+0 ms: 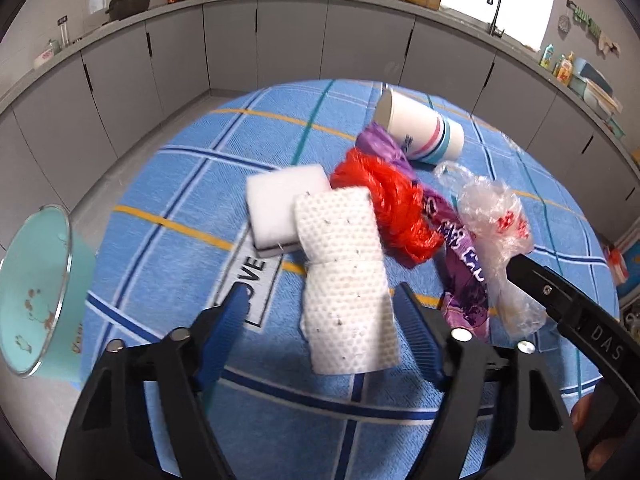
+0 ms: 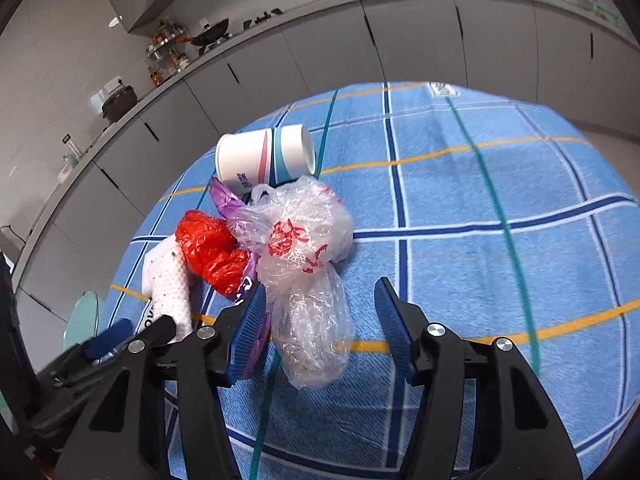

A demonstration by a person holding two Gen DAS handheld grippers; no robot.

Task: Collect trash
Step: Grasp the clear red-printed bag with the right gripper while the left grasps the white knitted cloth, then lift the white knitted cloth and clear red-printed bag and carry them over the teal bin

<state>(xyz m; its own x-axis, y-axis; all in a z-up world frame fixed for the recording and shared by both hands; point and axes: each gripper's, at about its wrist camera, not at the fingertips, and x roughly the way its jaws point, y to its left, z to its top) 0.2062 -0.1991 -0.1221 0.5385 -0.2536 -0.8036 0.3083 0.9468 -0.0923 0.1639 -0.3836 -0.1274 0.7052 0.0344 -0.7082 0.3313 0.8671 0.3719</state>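
Trash lies in a heap on a blue checked cloth (image 1: 168,208). My left gripper (image 1: 320,312) is open, its blue pads on either side of a folded white paper towel (image 1: 344,276). Behind it lie a white sponge (image 1: 280,204), a red plastic bag (image 1: 392,208), a purple wrapper (image 1: 460,256) and a paper cup (image 1: 420,128) on its side. My right gripper (image 2: 320,320) is open around the near end of a clear plastic bag (image 2: 304,256). The red bag (image 2: 212,252), cup (image 2: 260,156) and towel (image 2: 168,280) lie to its left.
A teal bin (image 1: 36,292) with a metal rim stands at the table's left edge, also seen in the right wrist view (image 2: 84,316). Grey kitchen cabinets (image 1: 280,40) and a worktop run behind the table. The right gripper's body (image 1: 572,308) reaches in beside the clear bag.
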